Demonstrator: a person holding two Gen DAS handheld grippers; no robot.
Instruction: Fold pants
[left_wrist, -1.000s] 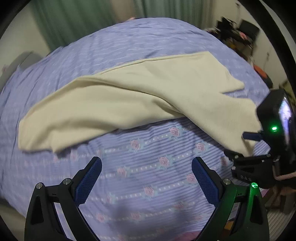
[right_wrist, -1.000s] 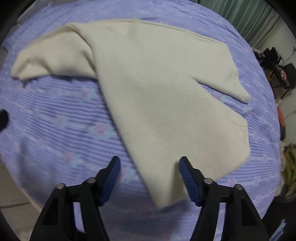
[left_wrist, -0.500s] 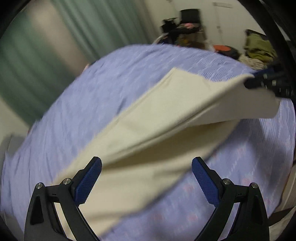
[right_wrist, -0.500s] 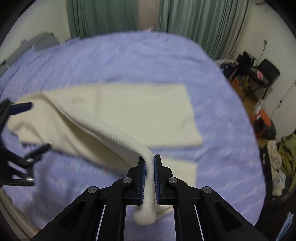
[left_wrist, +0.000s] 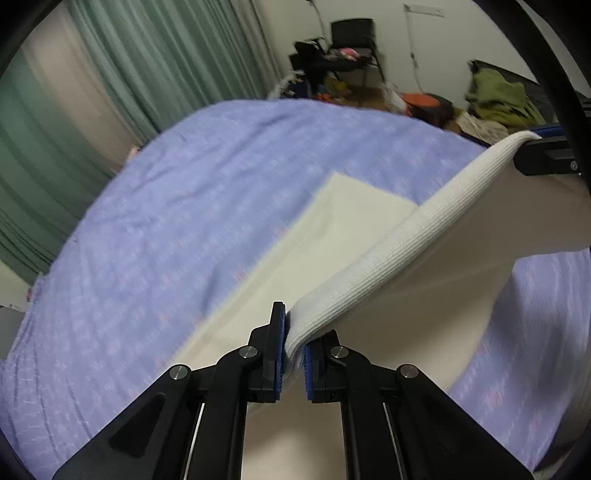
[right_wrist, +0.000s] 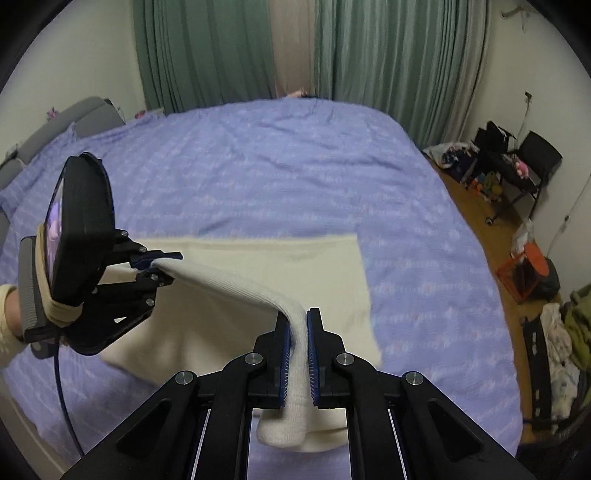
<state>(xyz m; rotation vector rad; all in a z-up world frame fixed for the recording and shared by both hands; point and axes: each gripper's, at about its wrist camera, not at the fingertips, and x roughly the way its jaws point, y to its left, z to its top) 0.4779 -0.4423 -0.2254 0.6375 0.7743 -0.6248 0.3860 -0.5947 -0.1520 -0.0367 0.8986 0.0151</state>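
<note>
The cream pants (right_wrist: 258, 280) lie partly on the purple bedspread (right_wrist: 280, 173), with their ribbed waistband (left_wrist: 399, 258) lifted and stretched between both grippers. My left gripper (left_wrist: 293, 343) is shut on one end of the waistband; in the right wrist view that left gripper (right_wrist: 162, 266) shows at the left, clamping the cloth. My right gripper (right_wrist: 298, 334) is shut on the other end, and a short piece of band hangs below its fingers. In the left wrist view the right gripper (left_wrist: 532, 142) shows at the far right edge. The legs of the pants (left_wrist: 343, 206) rest flat on the bed beyond.
Green curtains (right_wrist: 229, 51) hang behind the bed. A grey headboard (right_wrist: 85, 114) stands at the left. On the wooden floor to the right are black chairs with clutter (right_wrist: 517, 162), an orange crate (right_wrist: 528, 273) and a heap of clothes (right_wrist: 565, 332).
Both grippers closed on the waistband, the right one first, then the left. The band rose off the bed and now hangs taut between them; both views tilted up toward the room.
</note>
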